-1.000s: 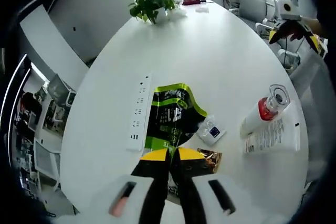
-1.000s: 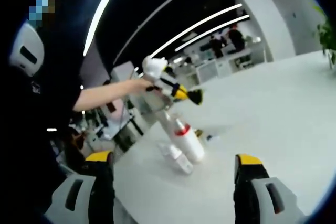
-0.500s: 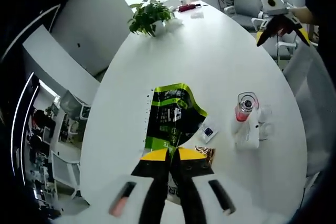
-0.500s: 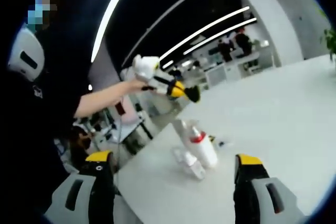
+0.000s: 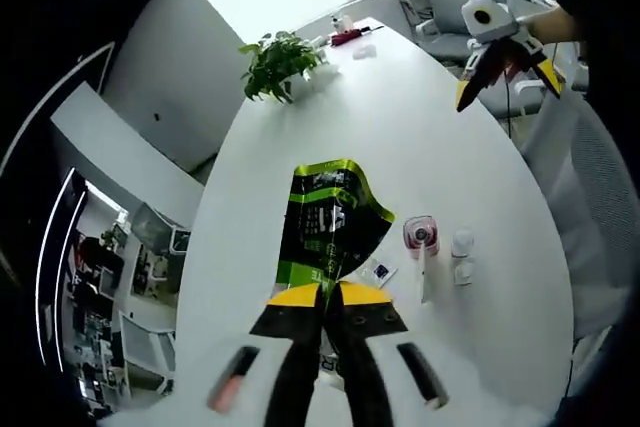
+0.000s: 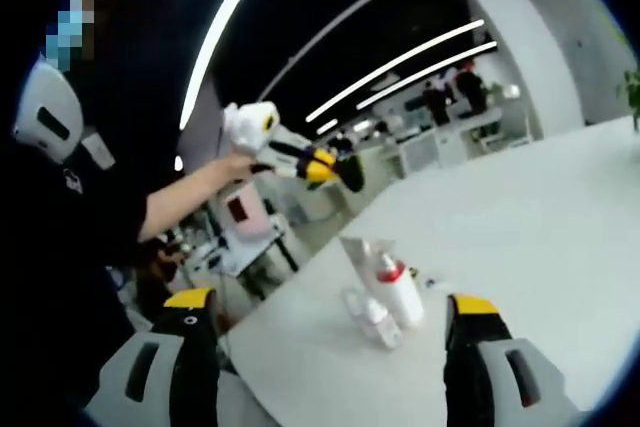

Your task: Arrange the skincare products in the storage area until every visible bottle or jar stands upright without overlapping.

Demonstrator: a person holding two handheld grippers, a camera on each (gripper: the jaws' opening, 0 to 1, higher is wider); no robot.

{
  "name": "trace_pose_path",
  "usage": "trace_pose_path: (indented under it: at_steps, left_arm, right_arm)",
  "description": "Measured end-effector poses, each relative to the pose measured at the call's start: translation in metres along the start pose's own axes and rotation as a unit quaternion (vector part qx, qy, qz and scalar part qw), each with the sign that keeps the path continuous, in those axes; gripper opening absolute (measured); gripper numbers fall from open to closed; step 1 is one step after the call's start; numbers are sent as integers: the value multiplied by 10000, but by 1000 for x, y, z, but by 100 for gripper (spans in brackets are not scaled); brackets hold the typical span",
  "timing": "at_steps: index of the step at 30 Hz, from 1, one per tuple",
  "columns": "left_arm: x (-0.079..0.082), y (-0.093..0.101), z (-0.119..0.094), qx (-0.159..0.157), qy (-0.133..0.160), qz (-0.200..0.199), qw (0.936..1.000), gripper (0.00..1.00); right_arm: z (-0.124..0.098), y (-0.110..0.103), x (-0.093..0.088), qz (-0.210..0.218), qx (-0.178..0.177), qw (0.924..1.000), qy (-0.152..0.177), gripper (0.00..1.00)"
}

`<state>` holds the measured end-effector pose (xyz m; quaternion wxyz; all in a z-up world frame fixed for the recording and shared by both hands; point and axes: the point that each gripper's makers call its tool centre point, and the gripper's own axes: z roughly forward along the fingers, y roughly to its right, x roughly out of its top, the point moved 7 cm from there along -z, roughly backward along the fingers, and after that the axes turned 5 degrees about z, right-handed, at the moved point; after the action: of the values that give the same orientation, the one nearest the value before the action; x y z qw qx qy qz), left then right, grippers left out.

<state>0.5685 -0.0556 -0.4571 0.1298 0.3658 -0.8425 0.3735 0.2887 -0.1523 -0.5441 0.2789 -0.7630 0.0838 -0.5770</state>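
My left gripper (image 5: 328, 293) is shut on a green and black packet (image 5: 330, 219), held high above the white table (image 5: 420, 137). Below on the table lie a white tube with a red collar and clear cap (image 5: 421, 252), a small clear bottle (image 5: 462, 247) beside it, and a small sachet (image 5: 380, 272). My right gripper (image 5: 498, 52) hangs open over the table's far right edge. In the right gripper view my right gripper (image 6: 330, 347) stands open with nothing in it, facing the tube (image 6: 400, 292) and the small bottle (image 6: 370, 319). The left gripper (image 6: 340, 169) shows above them in a person's hand.
A potted plant (image 5: 275, 62) and a red item (image 5: 345, 37) sit at the table's far end, with chairs (image 5: 440, 7) beyond. The person's forearm (image 6: 190, 187) reaches across the right gripper view. The table edge (image 6: 290, 282) runs close behind the tube.
The left gripper's camera has risen, so the table and products look smaller and farther below. The packet stays in its jaws. The right gripper's view has drifted slightly; its jaws stay open.
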Motion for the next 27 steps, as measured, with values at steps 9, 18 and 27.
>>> trace_pose_path:
  at_steps: [9,18,27]
  left_arm:
    - [7,10,-28,199,112,-75,9997,6]
    - [5,35,-60,395,181,-150,9989,6]
    - [24,62,-89,468,168,5,9988,6]
  right_arm:
    - [-6,-12,5,-73,83,9999,28,91]
    - [-6,-28,2,91,257,9996,-22,83]
    - [-11,-53,6,-9,482,9988,68,83]
